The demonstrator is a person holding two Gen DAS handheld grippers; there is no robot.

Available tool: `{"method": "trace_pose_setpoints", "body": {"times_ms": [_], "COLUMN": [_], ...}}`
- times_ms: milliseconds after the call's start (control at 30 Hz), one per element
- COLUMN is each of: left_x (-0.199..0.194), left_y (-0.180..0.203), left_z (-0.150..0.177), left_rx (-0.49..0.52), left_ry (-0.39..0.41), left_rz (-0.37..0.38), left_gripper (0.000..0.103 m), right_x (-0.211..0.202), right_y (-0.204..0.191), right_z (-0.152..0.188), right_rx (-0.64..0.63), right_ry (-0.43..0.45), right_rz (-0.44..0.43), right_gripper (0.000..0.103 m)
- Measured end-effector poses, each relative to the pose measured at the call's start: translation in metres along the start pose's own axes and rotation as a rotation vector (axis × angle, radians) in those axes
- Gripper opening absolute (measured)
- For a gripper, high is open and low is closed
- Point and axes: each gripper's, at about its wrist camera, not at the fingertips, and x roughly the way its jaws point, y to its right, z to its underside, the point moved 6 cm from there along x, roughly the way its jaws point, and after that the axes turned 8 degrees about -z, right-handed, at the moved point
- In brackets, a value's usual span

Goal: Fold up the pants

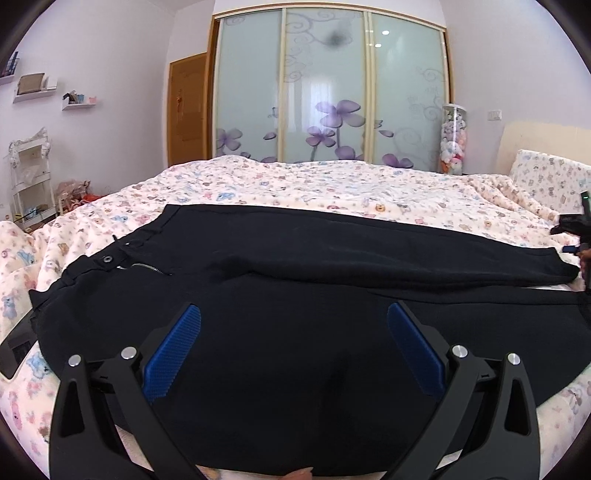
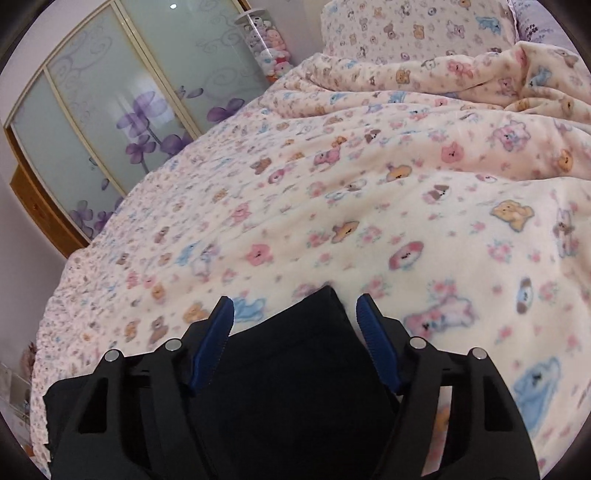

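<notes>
So the black pants [image 1: 295, 280] are lying spread across the bed, on top of the teddy-bear blanket [image 1: 280, 184], with the waistband off to the left — you can see the button [image 1: 107, 259] and the open zipper [image 1: 147, 268] there. One leg is lying across the far side, running out to the right, and the other is sitting nearer the camera, with a thin strip of blanket showing between them at the right end.

The left gripper [image 1: 293, 330] is hanging over the near part of the pants, fingers spread wide, blue pads [image 1: 173, 354] on either side with nothing pinched between them. It's hovering around the seat/thigh area as far as I can tell.

The right gripper [image 2: 294, 321] is sitting at the cuff end. Its fingers are parted too, though less wide than the left ones, and the dark corner of a leg [image 2: 314, 332] is poking up between the two blue pads. I can't tell whether the pads are actually touching the fabric — the cloth looks like it's just lying in the gap.

Background stuff: sliding wardrobe doors [image 1: 328, 88] with purple flowers, a clear tube of plush toys [image 1: 453, 140] beside them, and a pillow [image 2: 417, 26] in the same bear print at the head of the bed.
</notes>
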Motion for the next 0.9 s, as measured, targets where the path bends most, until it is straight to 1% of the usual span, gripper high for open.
{"method": "trace_pose_setpoints", "body": {"times_ms": [33,67,200,233,267,300,333,367,400,533,667,767,900], "left_x": [0.0,0.0,0.0,0.001,0.002,0.003,0.003,0.005,0.006,0.009,0.008,0.006,0.002], "left_y": [0.002,0.004,0.018,0.02,0.022,0.023,0.023,0.023,0.023,0.02,0.017,0.015,0.011], "left_z": [0.001,0.001,0.004,0.005,0.006,0.006,0.006,0.006,0.006,0.007,0.007,0.007,0.005], "left_rx": [0.007,0.014,0.058,0.066,0.072,0.075,0.075,0.072,0.067,0.049,0.035,0.028,0.009], "left_ry": [-0.001,-0.002,-0.017,-0.021,-0.024,-0.027,-0.03,-0.034,-0.039,-0.054,-0.05,-0.043,-0.032], "left_rz": [0.01,0.019,0.097,0.108,0.112,0.111,0.113,0.115,0.118,0.129,0.134,0.142,0.15], "left_gripper": [0.101,0.101,0.101,0.101,0.101,0.101,0.101,0.101,0.101,0.101,0.101,0.101,0.101], "right_x": [0.004,0.009,0.024,0.028,0.032,0.033,0.033,0.031,0.027,0.0,-0.044,-0.081,-0.135], "right_y": [0.001,0.003,0.006,0.006,0.006,0.007,0.009,0.01,0.011,0.0,-0.013,-0.022,-0.022], "right_z": [0.0,0.0,0.002,0.003,0.005,0.007,0.007,0.008,0.008,0.006,0.01,0.021,0.053], "right_rx": [-0.003,-0.007,-0.013,-0.02,-0.032,-0.048,-0.058,-0.055,-0.046,-0.085,-0.097,-0.108,-0.106], "right_ry": [0.0,-0.001,-0.013,-0.022,-0.032,-0.032,-0.024,-0.018,-0.01,0.038,0.104,0.13,0.154], "right_rz": [0.008,0.028,0.066,0.077,0.084,0.116,0.145,0.145,0.12,0.065,-0.05,-0.131,-0.223], "right_gripper": [0.065,0.064,0.063,0.059,0.05,0.045,0.026,0.022,0.019,0.018,0.017,0.017,0.016]}}
